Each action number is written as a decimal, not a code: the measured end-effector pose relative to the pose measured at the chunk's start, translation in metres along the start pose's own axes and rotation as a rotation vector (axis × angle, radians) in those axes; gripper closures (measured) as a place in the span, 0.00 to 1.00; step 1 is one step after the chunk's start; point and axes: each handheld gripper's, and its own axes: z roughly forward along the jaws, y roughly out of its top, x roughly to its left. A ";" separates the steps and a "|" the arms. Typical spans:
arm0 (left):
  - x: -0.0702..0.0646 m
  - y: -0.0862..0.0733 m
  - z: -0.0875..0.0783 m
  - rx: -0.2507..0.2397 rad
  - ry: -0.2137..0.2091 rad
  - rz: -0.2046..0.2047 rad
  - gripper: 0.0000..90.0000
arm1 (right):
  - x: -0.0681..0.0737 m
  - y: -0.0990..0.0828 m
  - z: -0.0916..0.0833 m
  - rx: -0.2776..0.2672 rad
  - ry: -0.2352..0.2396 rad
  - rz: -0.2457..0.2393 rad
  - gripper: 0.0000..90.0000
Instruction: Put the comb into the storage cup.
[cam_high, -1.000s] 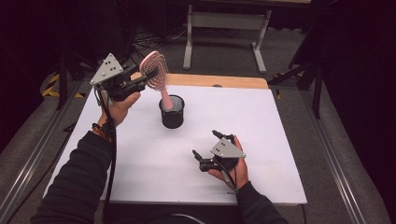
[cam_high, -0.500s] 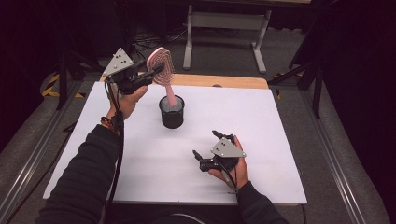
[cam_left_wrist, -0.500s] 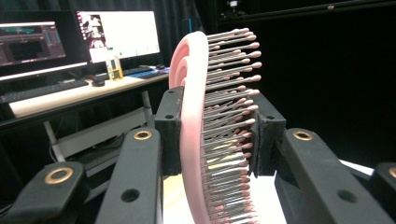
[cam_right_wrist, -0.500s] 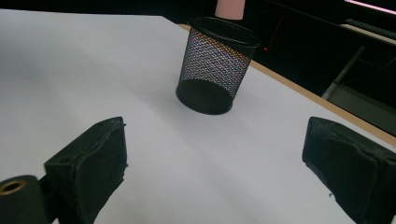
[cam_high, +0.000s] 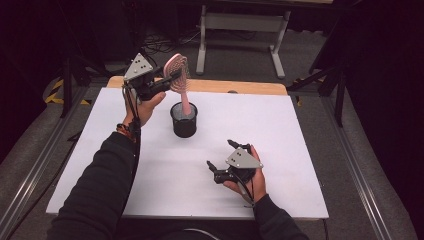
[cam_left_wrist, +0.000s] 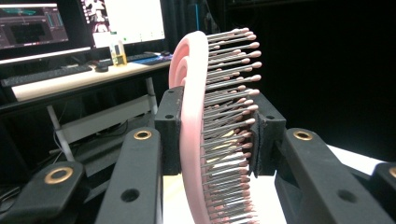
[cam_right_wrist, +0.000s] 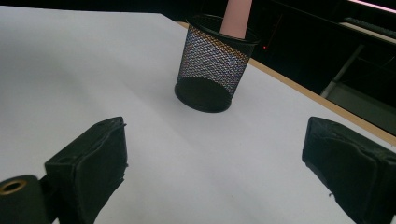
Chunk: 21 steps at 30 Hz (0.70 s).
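The left claw (cam_high: 167, 82) is pinching the pink hairbrush (cam_high: 178, 75) by its head, one pad on the smooth back and the other against the bristles, as the left gripper view shows clearly. The brush stands nearly upright, and its handle goes down into the black mesh cup (cam_high: 183, 120), which stands on the white worktop (cam_high: 300, 150) toward the far side, a little left of the middle. From the high view I cannot tell whether the end of the handle touches the bottom of the cup. The right claw (cam_high: 220, 161) rests on the worktop near the front edge, well apart from the cup, with its jaws spread and nothing between them. I judge that the step in hand is putting the brush into the cup, and that it is almost finished. The next move probably calls for lowering the handle until it is supported, then opening the left claw slowly, so that the heavy head does not tip the light cup over.
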 end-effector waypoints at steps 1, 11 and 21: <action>0.000 -0.002 0.002 0.006 -0.006 -0.004 0.71 | 0.000 0.000 0.000 0.000 -0.001 -0.003 0.08; -0.002 -0.021 0.014 0.052 -0.026 -0.040 0.71 | 0.000 0.000 0.000 0.005 0.006 -0.008 0.08; -0.001 -0.037 0.015 0.077 -0.034 -0.077 0.71 | 0.000 0.000 -0.001 -0.001 -0.004 -0.005 0.09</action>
